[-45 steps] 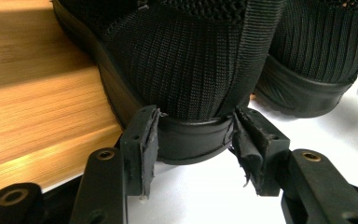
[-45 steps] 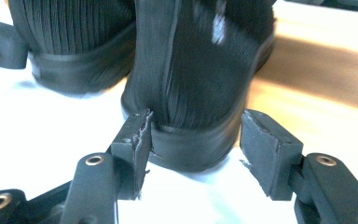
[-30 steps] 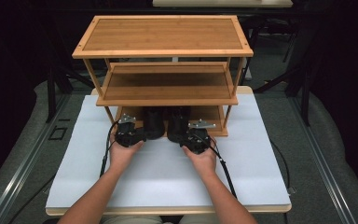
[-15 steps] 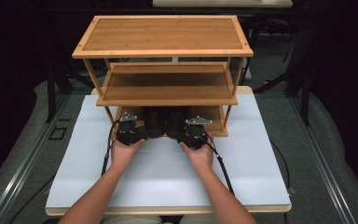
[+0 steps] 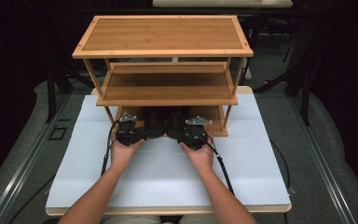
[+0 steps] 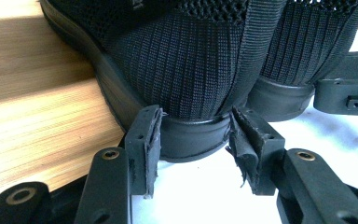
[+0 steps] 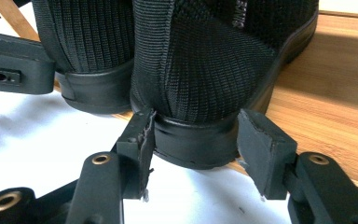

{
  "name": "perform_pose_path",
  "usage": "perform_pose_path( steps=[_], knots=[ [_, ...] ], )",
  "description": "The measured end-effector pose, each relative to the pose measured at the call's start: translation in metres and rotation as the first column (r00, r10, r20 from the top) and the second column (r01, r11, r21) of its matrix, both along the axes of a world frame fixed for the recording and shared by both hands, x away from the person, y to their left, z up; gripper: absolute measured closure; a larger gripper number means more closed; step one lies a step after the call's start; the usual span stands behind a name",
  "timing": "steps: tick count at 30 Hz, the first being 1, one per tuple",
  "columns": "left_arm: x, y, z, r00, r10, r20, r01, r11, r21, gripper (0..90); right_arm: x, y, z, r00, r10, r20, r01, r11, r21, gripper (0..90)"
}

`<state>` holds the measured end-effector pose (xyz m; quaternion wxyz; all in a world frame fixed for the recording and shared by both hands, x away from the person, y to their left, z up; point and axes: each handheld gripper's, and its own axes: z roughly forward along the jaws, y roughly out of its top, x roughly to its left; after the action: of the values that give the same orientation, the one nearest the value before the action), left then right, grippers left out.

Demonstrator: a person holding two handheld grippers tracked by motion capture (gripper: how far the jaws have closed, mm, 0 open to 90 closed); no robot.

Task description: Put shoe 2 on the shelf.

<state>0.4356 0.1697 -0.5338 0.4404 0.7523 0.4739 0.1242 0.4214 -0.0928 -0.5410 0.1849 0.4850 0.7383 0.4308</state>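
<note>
Two black knit shoes stand side by side on the bottom shelf (image 5: 210, 116) of a bamboo rack, heels toward me and jutting past its front edge. My left gripper (image 5: 144, 133) (image 6: 193, 140) has a pad against each side of the left shoe's (image 5: 154, 122) (image 6: 182, 70) rubber heel. In the same way my right gripper (image 5: 179, 136) (image 7: 193, 140) clasps the heel of the right shoe (image 5: 177, 121) (image 7: 205, 60). Each gripper view shows the other shoe alongside, and the shoes' toes are hidden under the middle shelf.
The three-tier bamboo rack (image 5: 163, 35) stands at the back of a white table (image 5: 168, 182); its middle and top shelves are bare. The shelf's front edge lies just under the heels. Cables trail from both grippers toward me. Dark floor surrounds the table.
Both grippers have edged slightly inward and forward toward the heels. The shoes have stayed in place on the shelf.
</note>
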Motion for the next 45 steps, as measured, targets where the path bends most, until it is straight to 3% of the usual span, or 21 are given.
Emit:
perform_pose_path(
  steps=[10, 17, 25, 29, 34, 45],
  knots=[
    [-0.002, 0.001, 0.004, 1.0, -0.006, 0.002, 0.006, 0.9997, -0.023, 52.8, -0.002, -0.003, 0.004, 0.9999, 0.0, -0.012, -0.001, 1.0, -0.013, 42.5],
    [-0.006, 0.004, 0.009, 0.9998, -0.015, 0.009, 0.015, 0.9996, -0.025, 51.9, -0.007, -0.003, 0.01, 0.9997, 0.014, 0.02, -0.013, 1.0, -0.024, 39.3],
    [-0.008, 0.01, 0.013, 0.9995, -0.031, 0.007, 0.031, 0.9995, 0.006, 48.3, -0.013, -0.003, 0.016, 0.9983, 0.028, 0.05, -0.026, 0.999, -0.038, 38.5],
    [-0.01, 0.013, 0.014, 0.999, -0.02, 0.04, 0.018, 0.999, 0.041, 47.8, -0.015, -0.004, 0.019, 0.9976, 0.02, 0.067, -0.015, 0.997, -0.071, 38.2],
    [-0.011, 0.019, 0.017, 0.9986, -0.032, 0.041, 0.032, 0.9994, 0.012, 48.1, -0.017, -0.006, 0.021, 0.9974, 0.027, 0.067, -0.022, 0.996, -0.083, 38.0],
    [-0.024, 0.028, 0.031, 0.9965, -0.053, 0.065, 0.054, 0.9985, -0.007, 47.9, -0.023, -0.018, 0.027, 0.9978, 0.016, 0.065, -0.007, 0.992, -0.125, 37.9]
  ],
)
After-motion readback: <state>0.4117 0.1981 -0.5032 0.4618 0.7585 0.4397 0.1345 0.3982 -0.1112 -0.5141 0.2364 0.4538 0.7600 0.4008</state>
